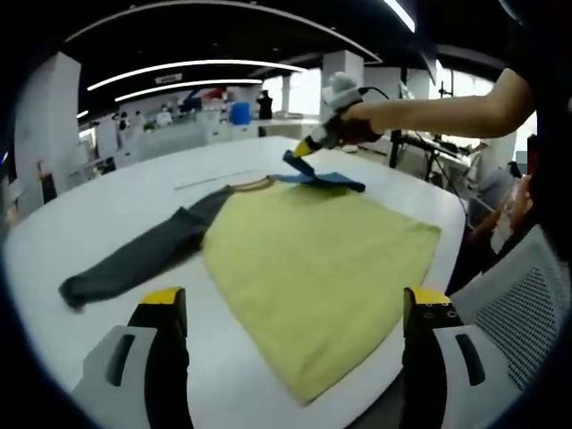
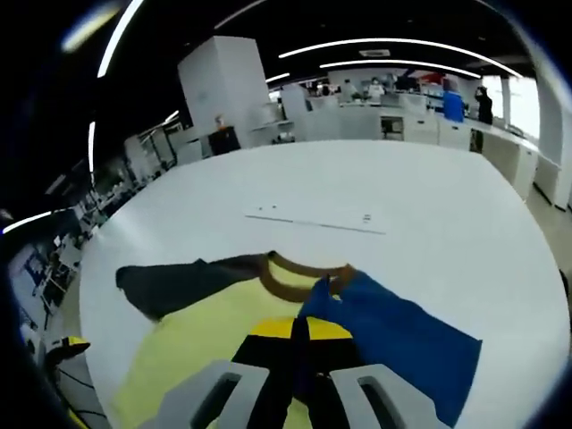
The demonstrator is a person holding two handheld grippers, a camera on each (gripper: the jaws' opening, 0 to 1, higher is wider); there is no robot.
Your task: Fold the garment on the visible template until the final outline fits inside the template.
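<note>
- My right tool has its jaws pressed together on the blue sleeve, gripping it close to the brown collar; in the left gripper view I see the same tool at the far shoulder, with a person's arm behind it.
- My left tool stands wide, jaws well apart and holding nothing, at the near edge of the worktop, facing the hem side of the garment.
- The garment lies flat on the white worktop: yellow body spread out, the blue sleeve drawn in over the top of the shoulder, and the grey sleeve stretched fully out to the side.
- A thin line shows on the worktop beyond the collar; I can't tell whether it belongs to the template, and I see no clear outline of one around the garment.
- I judge the fold barely begun: one sleeve is on its way inward, nothing is laid down for good.
- Left to do, as I read it: set the blue sleeve across the body, bring the grey sleeve in, then fold the body down to fit.
</note>
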